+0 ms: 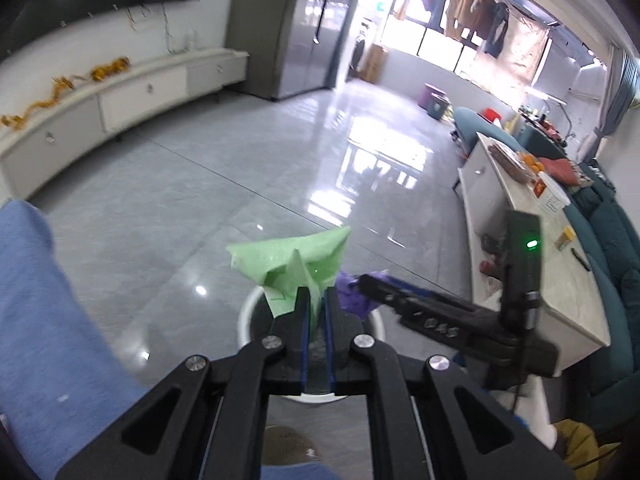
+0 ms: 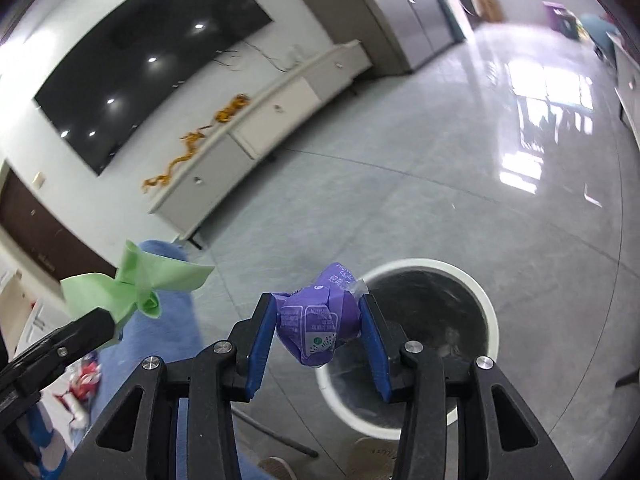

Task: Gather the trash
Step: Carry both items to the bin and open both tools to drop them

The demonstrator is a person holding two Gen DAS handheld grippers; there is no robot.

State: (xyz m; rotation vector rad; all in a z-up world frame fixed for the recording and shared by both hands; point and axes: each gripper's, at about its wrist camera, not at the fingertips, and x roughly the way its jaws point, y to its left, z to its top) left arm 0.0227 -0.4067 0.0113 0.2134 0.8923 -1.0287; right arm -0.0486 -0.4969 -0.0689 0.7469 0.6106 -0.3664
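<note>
My left gripper point(image 1: 316, 294) is shut on a crumpled green paper point(image 1: 294, 262) and holds it above the white trash bin point(image 1: 246, 316) on the floor. The green paper also shows in the right wrist view point(image 2: 136, 284). My right gripper point(image 2: 320, 304) is shut on a crumpled purple wrapper point(image 2: 318, 318), held over the left rim of the bin point(image 2: 490, 308), which has a dark inside. The right gripper and purple wrapper point(image 1: 352, 290) show just right of my left fingers in the left wrist view.
A long white TV cabinet point(image 1: 120, 100) with orange decorations runs along the left wall under a black TV point(image 2: 148, 52). A cluttered white table point(image 1: 528, 248) and teal sofa point(image 1: 612, 264) stand on the right. The person's blue-clad leg point(image 1: 44, 320) is at the left.
</note>
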